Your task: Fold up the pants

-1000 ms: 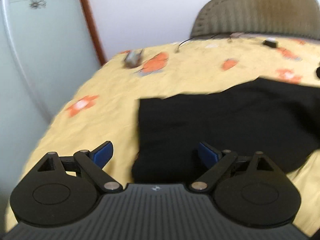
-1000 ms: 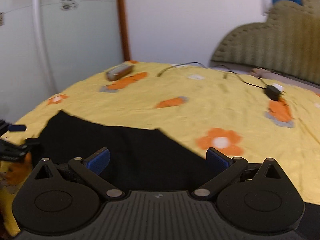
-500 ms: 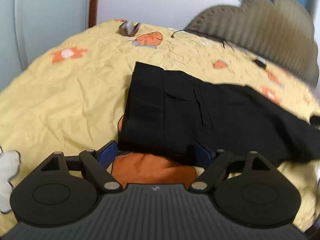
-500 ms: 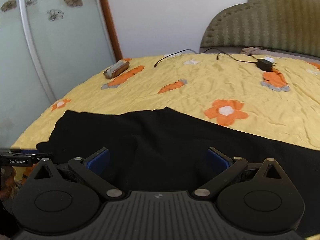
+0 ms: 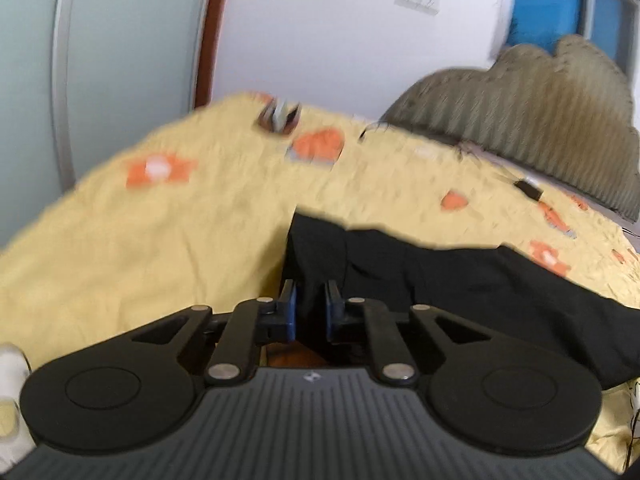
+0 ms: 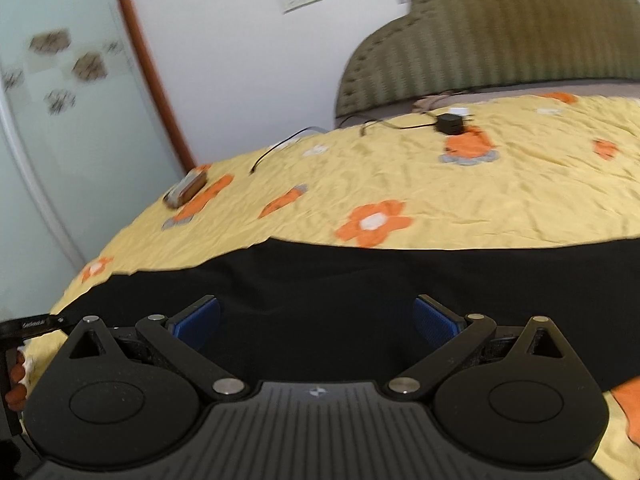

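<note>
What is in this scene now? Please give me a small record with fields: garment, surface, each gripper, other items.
garment: black fabric pants, spread flat across the bed
surface: yellow bedspread with orange flowers
left gripper: blue pads nearly closed on the near corner of the pants
right gripper: jaws wide open above the pants, gripping nothing
other items: black charger block with cable near the headboard; small brown case near the far left edge
backdrop: olive ribbed headboard
</note>
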A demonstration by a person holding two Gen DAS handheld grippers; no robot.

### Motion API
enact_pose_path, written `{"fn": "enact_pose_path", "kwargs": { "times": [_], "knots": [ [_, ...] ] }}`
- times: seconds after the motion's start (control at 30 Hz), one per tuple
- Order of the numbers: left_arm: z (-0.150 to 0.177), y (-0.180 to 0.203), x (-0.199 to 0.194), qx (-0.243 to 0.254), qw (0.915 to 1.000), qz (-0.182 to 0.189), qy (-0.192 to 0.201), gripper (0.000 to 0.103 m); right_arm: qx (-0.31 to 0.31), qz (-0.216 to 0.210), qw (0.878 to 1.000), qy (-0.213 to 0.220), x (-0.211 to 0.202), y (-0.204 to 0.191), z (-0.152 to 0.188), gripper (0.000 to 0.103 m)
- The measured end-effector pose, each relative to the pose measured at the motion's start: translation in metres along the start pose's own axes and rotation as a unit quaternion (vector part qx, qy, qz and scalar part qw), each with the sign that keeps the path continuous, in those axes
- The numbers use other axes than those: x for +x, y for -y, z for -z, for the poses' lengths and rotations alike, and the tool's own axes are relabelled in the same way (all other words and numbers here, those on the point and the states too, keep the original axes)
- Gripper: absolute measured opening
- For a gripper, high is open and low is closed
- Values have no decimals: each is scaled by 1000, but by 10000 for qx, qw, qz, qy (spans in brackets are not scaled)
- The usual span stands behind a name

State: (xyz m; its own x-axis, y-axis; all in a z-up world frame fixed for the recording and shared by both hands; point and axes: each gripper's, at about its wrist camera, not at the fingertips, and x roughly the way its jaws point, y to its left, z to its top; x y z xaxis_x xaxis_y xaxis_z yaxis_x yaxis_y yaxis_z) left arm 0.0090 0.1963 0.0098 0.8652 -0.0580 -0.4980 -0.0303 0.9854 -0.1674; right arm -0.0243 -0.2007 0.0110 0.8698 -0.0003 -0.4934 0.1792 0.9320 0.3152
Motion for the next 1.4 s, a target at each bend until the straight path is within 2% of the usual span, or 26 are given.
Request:
{"fn": "enact_pose_path", "kwargs": {
  "times": [0.03,0.07,0.13,0.23,0.3,0.33,0.4,0.43,0.47,0.53,0.6,0.67,0.7,0.73,0.77,0.83,0.9,0.93,0.97,1.1,1.2,1.27,1.3,1.33,1.4],
  "knots": [
    [-1,-1,2,3,10000,-33,17,12,113,49,9999,57,-5,6,1,103],
    [2,-6,9,-94,9998,-142,-140,12,225,100,9996,100,-10,12,3,103],
    [14,-19,29,-251,9972,-325,-629,11,436,201,9988,107,-15,26,6,103],
    [19,-26,19,-414,9982,-159,-406,14,893,160,9959,73,-18,45,10,103],
    [13,-22,8,-389,9983,-299,-315,14,1062,-57,9943,30,-12,48,3,103],
    [9,-17,0,-185,9985,-477,-196,15,978,-119,9951,59,-9,44,-1,103],
    [2,-4,-16,207,9945,-1014,138,32,706,-196,9972,170,-7,32,-6,103],
    [0,3,-25,355,9928,-1104,315,46,636,-253,9975,180,-4,28,-7,103],
    [-2,11,-31,487,9923,-1057,422,59,626,-371,9973,127,1,24,-6,103],
    [-1,32,-33,824,9928,-755,421,66,572,-698,9958,-183,17,13,-3,103],
    [5,60,-27,1312,9894,-495,373,67,311,-840,9948,-480,35,-1,3,103],
    [14,91,-15,1918,9799,-470,297,68,-28,-620,9952,-753,54,-14,8,103],
    [19,103,-5,2173,9744,-537,207,68,-141,-376,9950,-918,64,-17,11,103],
    [24,113,4,2353,9697,-649,74,64,-162,-85,9943,-1050,69,-16,14,103],
    [27,123,12,2501,9655,-717,-81,59,-115,15,9941,-1077,67,-12,15,103],
    [28,137,13,2690,9618,-499,-7,59,208,-287,9968,-714,42,8,13,103],
    [30,156,4,2835,9587,-111,203,68,740,-350,9965,-164,6,43,11,103],
    [31,166,2,2913,9561,73,306,76,1110,-258,9934,163,-14,66,11,103],
    [32,178,1,3008,9525,235,417,79,1469,-191,9881,426,-30,88,13,103],
    [39,238,3,3453,9329,859,547,79,3096,89,9439,1149,-87,193,33,103],
    [45,282,7,3671,9201,1281,478,82,3658,691,9157,1511,-114,250,52,103],
    [51,310,9,3845,9103,1459,463,82,4054,635,8983,1574,-117,281,64,101],
    [53,323,9,3949,9044,1544,481,82,4252,535,8890,1613,-117,292,69,94],
    [56,331,11,4020,8994,1641,503,82,4315,457,8844,1717,-117,299,73,91],
    [59,353,11,4103,8921,1824,506,83,4323,429,8830,1777,-116,308,73,89]
  ]
}}
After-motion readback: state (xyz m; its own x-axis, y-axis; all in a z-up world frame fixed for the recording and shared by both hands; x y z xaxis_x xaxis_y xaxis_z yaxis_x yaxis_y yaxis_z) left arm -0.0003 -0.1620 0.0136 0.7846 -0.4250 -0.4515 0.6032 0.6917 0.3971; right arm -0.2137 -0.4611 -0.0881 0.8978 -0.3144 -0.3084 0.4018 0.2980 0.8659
